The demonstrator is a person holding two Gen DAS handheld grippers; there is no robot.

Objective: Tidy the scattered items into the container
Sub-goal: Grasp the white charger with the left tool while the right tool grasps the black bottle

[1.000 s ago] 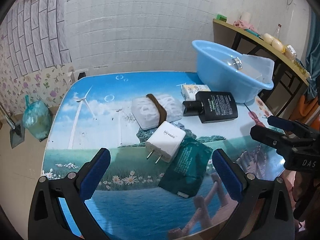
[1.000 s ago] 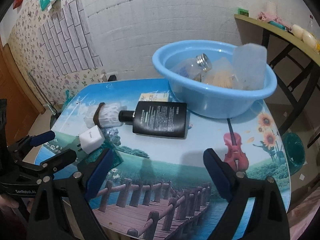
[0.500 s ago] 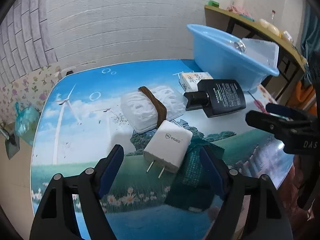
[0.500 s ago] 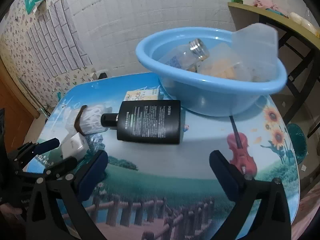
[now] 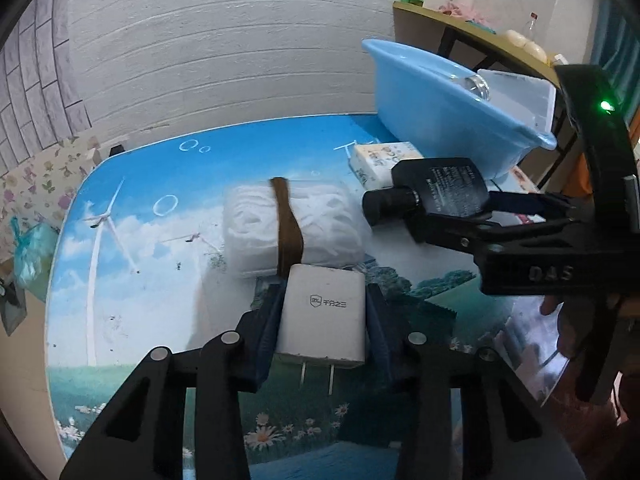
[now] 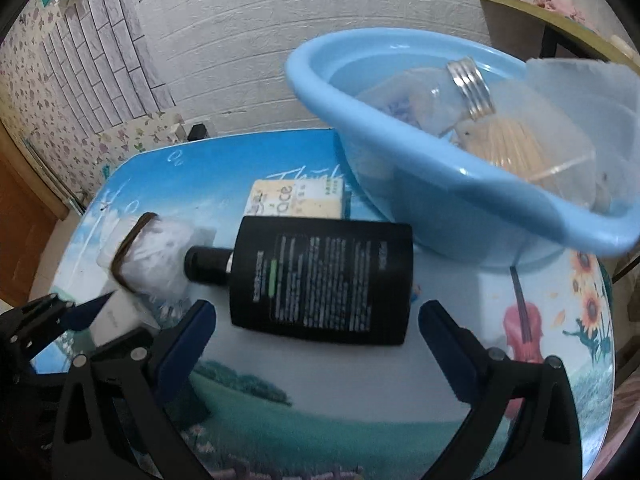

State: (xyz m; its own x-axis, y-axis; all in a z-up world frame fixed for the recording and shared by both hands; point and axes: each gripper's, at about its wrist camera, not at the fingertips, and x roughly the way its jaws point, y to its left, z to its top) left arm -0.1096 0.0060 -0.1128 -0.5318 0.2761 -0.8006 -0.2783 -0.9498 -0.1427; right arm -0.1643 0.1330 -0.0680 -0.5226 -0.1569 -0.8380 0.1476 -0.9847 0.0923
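My left gripper [image 5: 324, 320] is shut on the white plug charger [image 5: 325, 322], which lies on the table just before a white bundle with a brown strap [image 5: 290, 228]. My right gripper [image 6: 316, 328] is open, its fingers on either side of a flat black bottle [image 6: 324, 280] lying on the table; the bottle also shows in the left wrist view [image 5: 436, 194]. A small cream box [image 6: 298, 200] lies behind the bottle. The blue basin [image 6: 460, 196] at the back right holds a clear bottle with a silver cap [image 6: 444, 96] and a clear plastic box [image 6: 576, 128].
A dark green packet [image 5: 432, 320] lies under and right of the charger. The table [image 5: 140, 248] has a printed landscape top. A wooden shelf [image 5: 460, 28] with small items stands behind the basin. A white brick wall is close behind the table.
My left gripper moved forward and shut on the charger. My right gripper moved down and forward, so its open fingers now flank the black bottle.
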